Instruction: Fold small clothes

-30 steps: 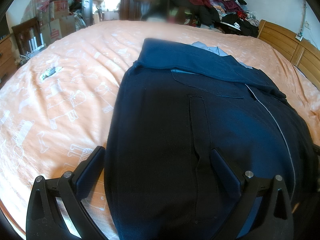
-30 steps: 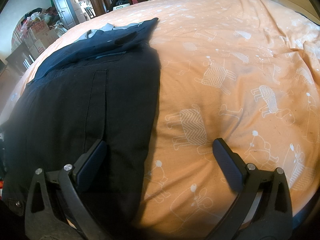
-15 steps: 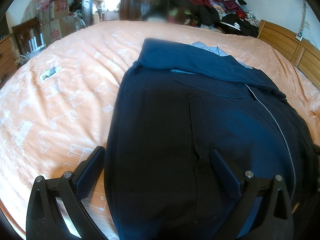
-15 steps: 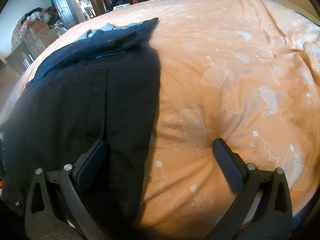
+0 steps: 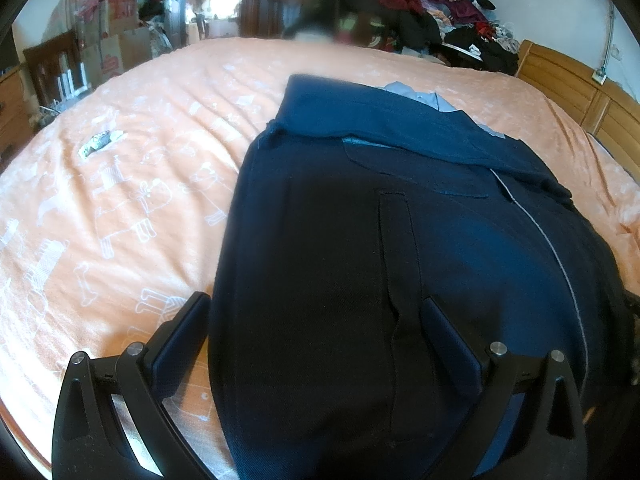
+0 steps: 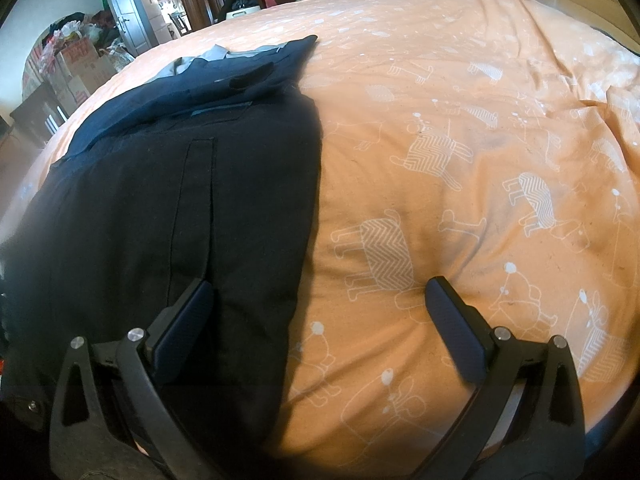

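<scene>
We see the big orange bed point(image 5: 120, 200) with the dark blue clothes point(image 5: 360, 260) lying flat on it — soft and floppy, we think. Our 2 grippers, left gripper point(image 5: 316, 316) and right gripper point(image 6: 320, 300), are spread wide — grab the near edge.

Dark navy trousers point(image 6: 168, 208) lie flat on an orange bedspread point(image 6: 460, 120) printed with white cartoon animals. The right gripper point(image 6: 318, 312) is spread wide over the trousers' right edge, one finger over the dark cloth, the other over bare bedspread. Cardboard boxes point(image 6: 80, 64) and a door point(image 6: 120, 4) sit way back.
</scene>
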A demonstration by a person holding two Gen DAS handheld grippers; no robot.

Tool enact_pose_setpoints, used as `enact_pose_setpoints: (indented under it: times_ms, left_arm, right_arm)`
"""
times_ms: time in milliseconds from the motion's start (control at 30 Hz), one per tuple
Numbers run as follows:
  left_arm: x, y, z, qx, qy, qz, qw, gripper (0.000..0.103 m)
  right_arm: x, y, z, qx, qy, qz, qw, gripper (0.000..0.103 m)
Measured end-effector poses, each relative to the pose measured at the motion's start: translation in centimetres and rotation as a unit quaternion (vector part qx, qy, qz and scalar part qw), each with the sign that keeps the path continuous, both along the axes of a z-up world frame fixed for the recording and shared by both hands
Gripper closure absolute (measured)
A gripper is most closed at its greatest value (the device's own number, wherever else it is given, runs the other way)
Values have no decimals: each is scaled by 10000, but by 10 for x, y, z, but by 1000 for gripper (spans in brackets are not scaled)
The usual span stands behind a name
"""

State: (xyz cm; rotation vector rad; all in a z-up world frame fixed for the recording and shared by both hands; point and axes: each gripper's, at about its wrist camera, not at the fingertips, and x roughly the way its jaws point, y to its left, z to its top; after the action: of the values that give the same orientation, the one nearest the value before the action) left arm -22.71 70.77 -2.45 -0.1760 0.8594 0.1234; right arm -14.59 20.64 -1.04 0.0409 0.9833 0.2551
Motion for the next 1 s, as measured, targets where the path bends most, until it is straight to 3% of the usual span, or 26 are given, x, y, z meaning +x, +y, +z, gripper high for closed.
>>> enact_pose_setpoints:
  times_ms: [100,200,300,400,500,567,700,767,867,1000]
  left_arm:
    - [2,6,7,-222,135,86,9996,0]
    - [-1,26,24,-847,56,293,9960,1]
    - [-12,59,42,-1537,-201,504,9866,1]
    - [-28,93,54,-1914,-435,778,9775,1]
    - [-41,121,51,-2363,-268,757,9683,1]
    - [-45,121,42,-2400,125,406,9698,3]
    - [-50,94,36,-2096,711,-537,9737,10]
    - [-51,81,33,-2085,941,-820,9700,30]
    - [-49,81,27,-2069,1084,-819,9689,43]
    - [-54,89,22,-2426,1027,-799,9614,55]
  right_arm:
    - [0,-1,0,-34,-15,33,10000,0]
    - [1,-1,-1,-78,-17,45,10000,0]
    - [3,-1,-1,-134,-24,44,9999,0]
    - [4,0,-1,-144,-34,57,9999,0]
    - [4,0,-1,-152,-53,74,9998,0]
    - [4,0,-1,-155,-48,67,9998,0]
    - [4,0,-1,-181,-50,72,9998,0]
    - [5,1,-1,-191,-50,71,9998,0]
    - [6,0,-1,-211,-56,82,9997,0]
    - [7,0,-1,-212,-60,88,9997,0]
